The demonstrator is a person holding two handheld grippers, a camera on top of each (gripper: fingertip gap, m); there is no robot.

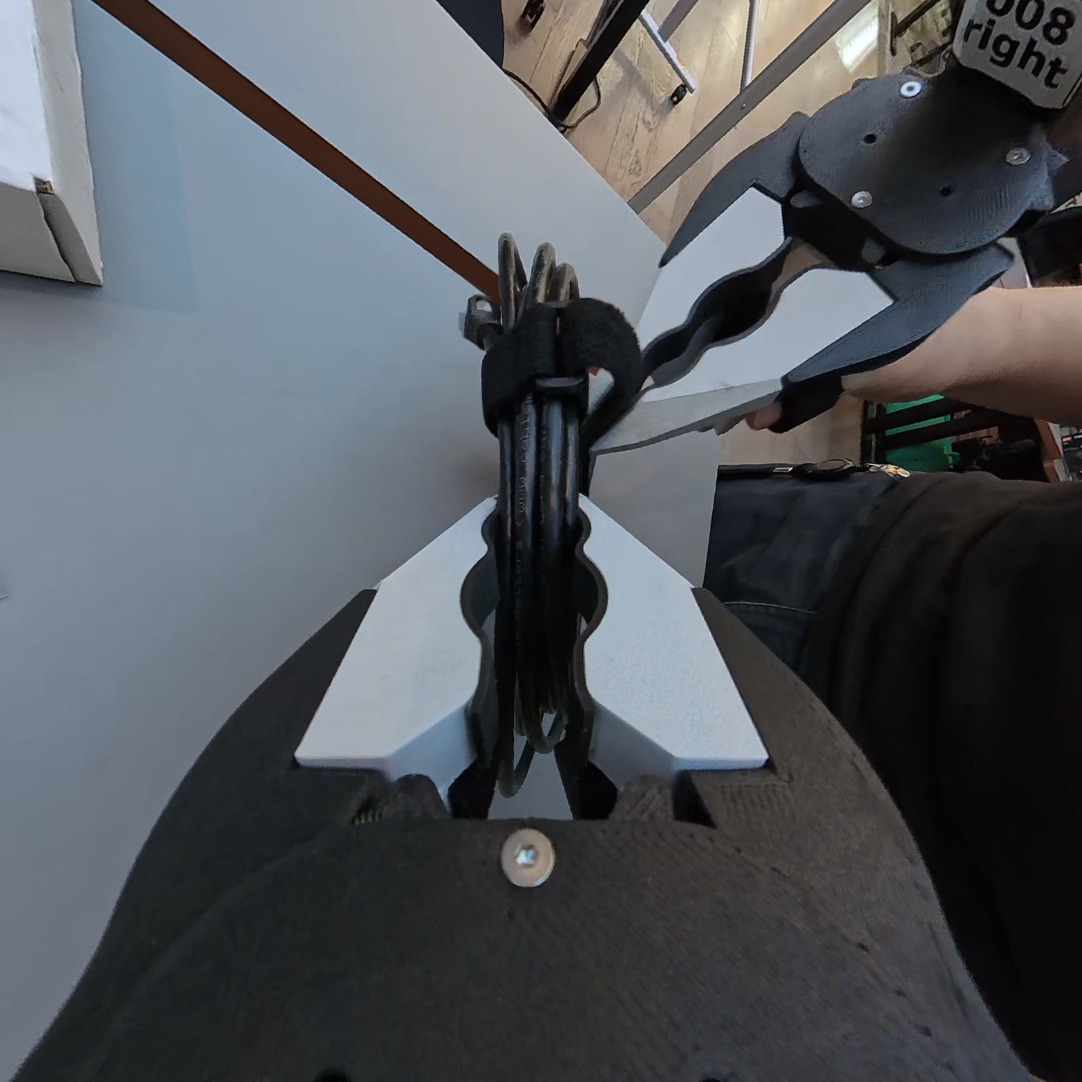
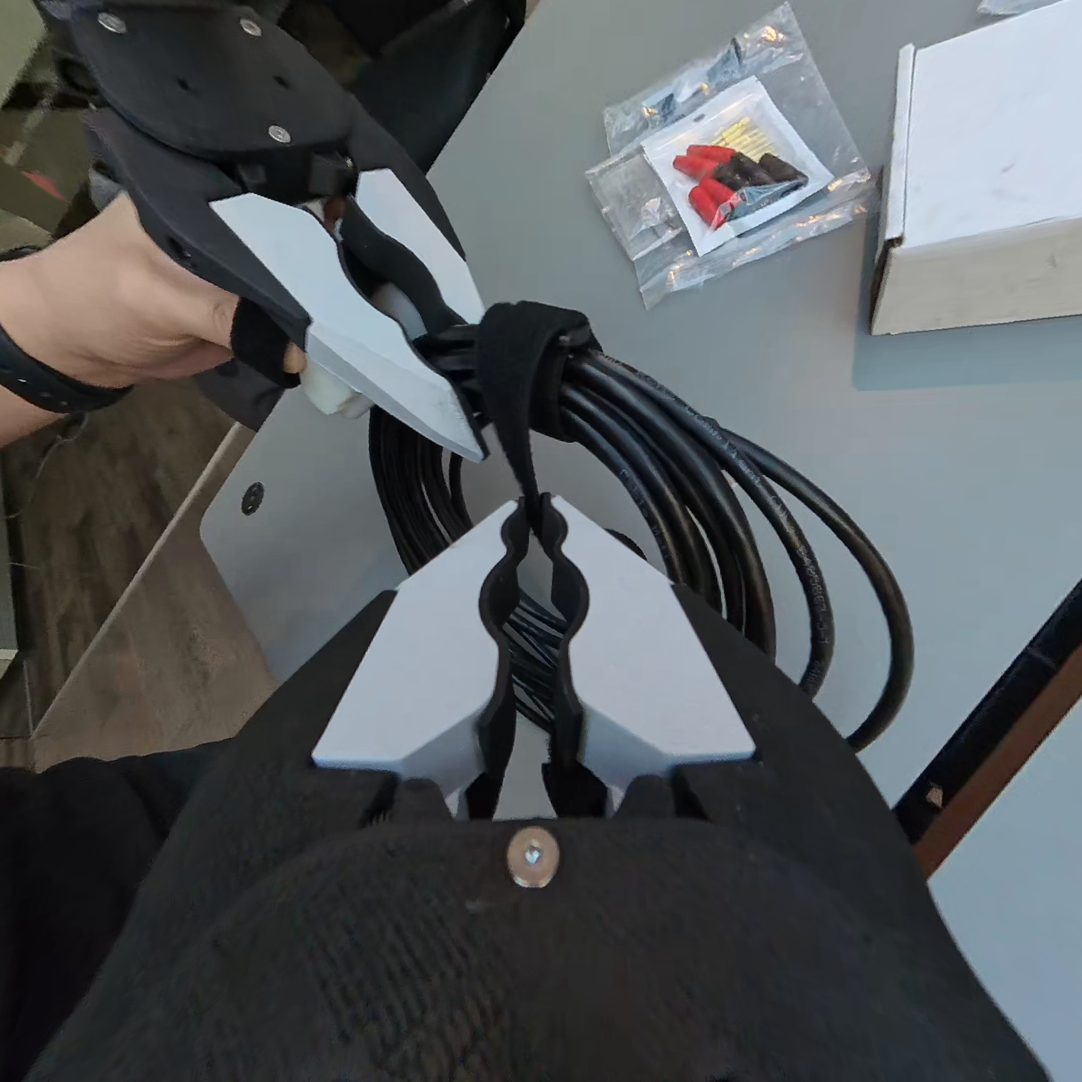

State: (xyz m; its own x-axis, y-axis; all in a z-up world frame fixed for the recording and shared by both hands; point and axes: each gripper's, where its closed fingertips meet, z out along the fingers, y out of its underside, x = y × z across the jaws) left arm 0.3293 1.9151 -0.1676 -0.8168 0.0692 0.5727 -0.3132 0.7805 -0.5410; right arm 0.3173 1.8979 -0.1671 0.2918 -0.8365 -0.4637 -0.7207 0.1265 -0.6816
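Right wrist view, nearest first. We see the right gripper [image 2: 533,504] nearly closed, with its tips pinching the free tail of the black hook-and-loop strap [image 2: 515,375]. The rest of the gap behind the tips is empty. We judge this a thin hold: only the very tips bite and the tail is narrow, so it could slip sideways. A deeper bite would be safer.

Just beyond, the strap wraps around the bundled side of the black cable coil [image 2: 761,497]. The left gripper [image 2: 468,380] comes in from the left, held by a bare hand [image 2: 117,304] with a dark wristband [image 2: 41,380]. Its jaws are narrow and clamped across the cable bundle just beside the strap. The coil's loops hang down to the right, over the grey table [image 2: 878,410]. We cannot tell whether they touch it.

Farther off on the table are clear plastic bags [image 2: 732,170] holding small red and black caps. A white cardboard box [image 2: 983,175] sits at the right edge. Both are well apart from the coil.

Left wrist view confirms this: several cable strands run through the wavy pads, and the left jaws are closed on them. The bundle sits deep, so we judge this hold firm. The strap loop is above the tips, and the right gripper's tips touch it from the right. A brown strip [image 1: 293,134] crosses the table behind.
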